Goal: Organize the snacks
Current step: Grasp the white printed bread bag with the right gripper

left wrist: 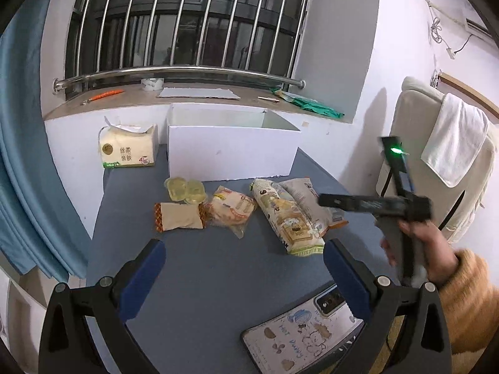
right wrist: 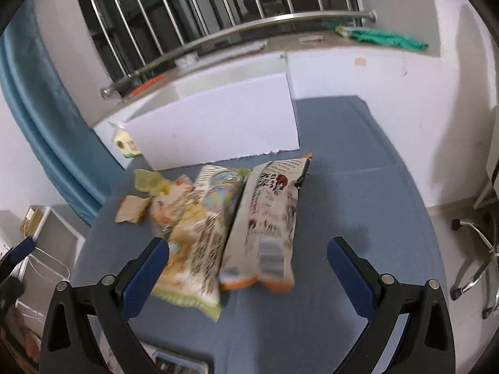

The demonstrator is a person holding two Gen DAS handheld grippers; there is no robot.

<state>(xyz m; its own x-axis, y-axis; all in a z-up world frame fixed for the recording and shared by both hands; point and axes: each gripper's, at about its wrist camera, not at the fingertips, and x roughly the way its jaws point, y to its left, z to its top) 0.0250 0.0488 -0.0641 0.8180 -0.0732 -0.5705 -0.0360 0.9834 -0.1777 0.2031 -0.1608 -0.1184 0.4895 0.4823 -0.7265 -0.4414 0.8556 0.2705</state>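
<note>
Blue pads: right gripper [right wrist: 248,275] stands spread wide with nothing between them; left gripper [left wrist: 244,277] is likewise spread and bare.
Target position: the white-and-orange snack bag [right wrist: 265,227] lies on the blue desk [right wrist: 358,193] directly ahead of the right gripper, its orange end nearest the pads.
Long axis: runs away from the right gripper toward the white box [right wrist: 218,121], roughly in line with the fingers.
Neighbour: the yellow-green snack bag [right wrist: 193,240] lies touching its left side, partly under the left pad [right wrist: 145,277].
Nearer hand: the right, by judgement; the left gripper hangs back over bare desk.
Right view only: the bag's end sits between the pads.
Left view only: small packets [left wrist: 179,216], jelly cups [left wrist: 185,190], a tissue pack [left wrist: 129,151], a phone [left wrist: 299,339].
</note>
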